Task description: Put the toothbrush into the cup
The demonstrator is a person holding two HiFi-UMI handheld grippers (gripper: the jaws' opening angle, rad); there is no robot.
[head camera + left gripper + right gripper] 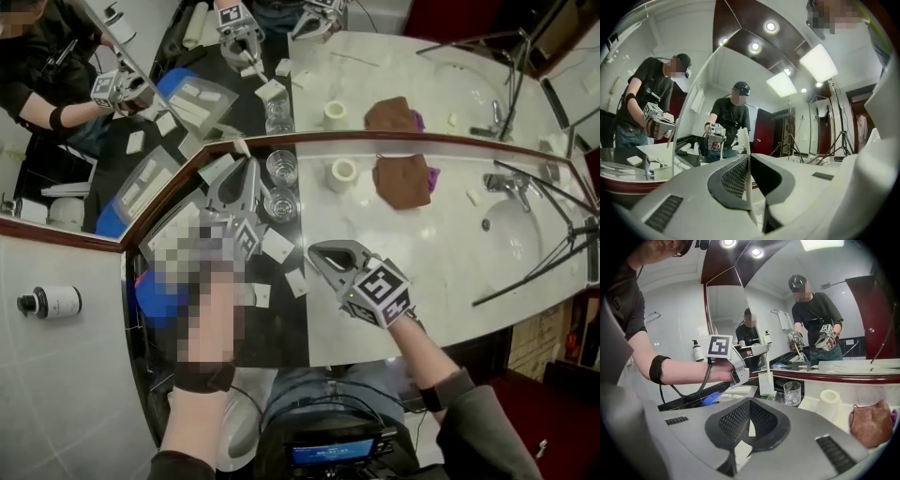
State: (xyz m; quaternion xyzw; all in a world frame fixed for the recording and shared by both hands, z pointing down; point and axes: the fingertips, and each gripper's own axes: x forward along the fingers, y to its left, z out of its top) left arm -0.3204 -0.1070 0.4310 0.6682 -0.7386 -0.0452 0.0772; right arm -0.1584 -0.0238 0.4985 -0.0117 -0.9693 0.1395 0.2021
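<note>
A white toothbrush (744, 140) stands upright between the jaws of my left gripper (749, 158), bristles at the top. In the right gripper view the same toothbrush (768, 371) hangs from the left gripper (761, 351), just left of and above a clear glass cup (792, 392). From the head view the left gripper (249, 167) points toward the mirror, right beside two glass cups (280, 203) at the counter's back. My right gripper (316, 251) hovers over the counter in front of them, shut with nothing held.
Small white packets (278, 246) lie on the dark counter strip. A white roll (342, 173) and a brown cloth (403, 180) lie to the right, then a sink (525, 234) with a faucet (506, 183). The mirror frame (394, 139) runs along the back; tripod legs (544, 262) cross the sink.
</note>
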